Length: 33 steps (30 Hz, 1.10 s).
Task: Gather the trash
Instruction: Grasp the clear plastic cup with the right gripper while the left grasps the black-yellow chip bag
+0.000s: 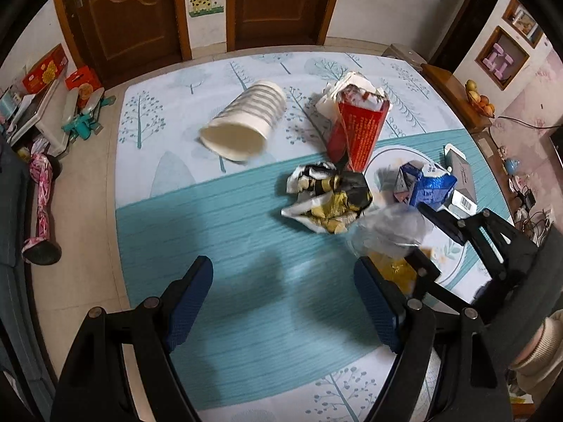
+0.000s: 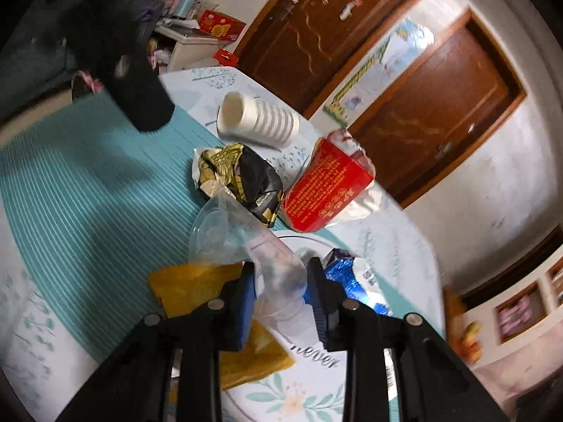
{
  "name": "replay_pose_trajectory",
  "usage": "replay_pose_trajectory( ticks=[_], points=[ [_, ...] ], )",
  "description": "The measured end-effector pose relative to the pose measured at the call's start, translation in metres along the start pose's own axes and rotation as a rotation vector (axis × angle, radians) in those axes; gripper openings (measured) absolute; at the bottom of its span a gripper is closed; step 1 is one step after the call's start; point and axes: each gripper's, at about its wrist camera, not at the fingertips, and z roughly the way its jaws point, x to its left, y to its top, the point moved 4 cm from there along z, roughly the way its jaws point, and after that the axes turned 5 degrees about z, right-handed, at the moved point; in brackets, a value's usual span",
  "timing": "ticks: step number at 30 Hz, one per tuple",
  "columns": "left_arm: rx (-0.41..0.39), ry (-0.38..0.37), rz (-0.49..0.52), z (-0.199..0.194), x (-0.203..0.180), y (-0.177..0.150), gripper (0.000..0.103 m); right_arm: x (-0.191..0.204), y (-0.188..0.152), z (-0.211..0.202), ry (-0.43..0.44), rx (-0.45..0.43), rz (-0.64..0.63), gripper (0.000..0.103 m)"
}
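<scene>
Plastic bag (image 2: pixel 281 274) btwn right fingers (image 2: pixel 318 302) (pinched), left fingers (image 1: pixel 191 302) apart, empty.

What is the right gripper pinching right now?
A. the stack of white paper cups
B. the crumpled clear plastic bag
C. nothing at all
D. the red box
B: in the right wrist view the right gripper has its two fingers closed in on the crumpled clear plastic bag, while the stack of white paper cups and the red box lie untouched farther off.
</scene>
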Motion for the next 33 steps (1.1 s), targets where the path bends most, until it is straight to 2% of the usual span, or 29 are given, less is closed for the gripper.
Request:
replay_pose_trajectory(
  ticks=[5,10,14,16,19,24,33],
  points=[
    [-0.005,-0.007,0.027,0.008,-0.002,0.018,0.081,-0.026,0.005,-0.01,0.114,0.051,0.206,0.028],
    [-0.003,-0.027,0.081,0.019,-0.015,0.038,0.081,-0.061,0.001,-0.008,0.234,0.159,0.526,0.028],
    [0.021,-0.041,0.124,0.031,-0.029,0.046,0.081,-0.085,-0.012,-0.002,0.284,0.232,0.758,0.028],
    [0.037,-0.052,0.134,0.038,-0.035,0.049,0.081,-0.094,-0.018,-0.001,0.298,0.249,0.83,0.028],
    [0.053,-0.062,0.126,0.046,-0.039,0.053,0.081,-0.1,-0.022,-0.003,0.308,0.253,0.889,0.028],
    [0.068,-0.045,0.114,0.058,-0.042,0.059,0.081,-0.105,-0.024,-0.005,0.308,0.251,0.915,0.028],
    [0.139,0.012,0.167,0.089,-0.048,0.064,0.081,-0.106,-0.031,-0.002,0.311,0.258,0.957,0.028]
  ],
)
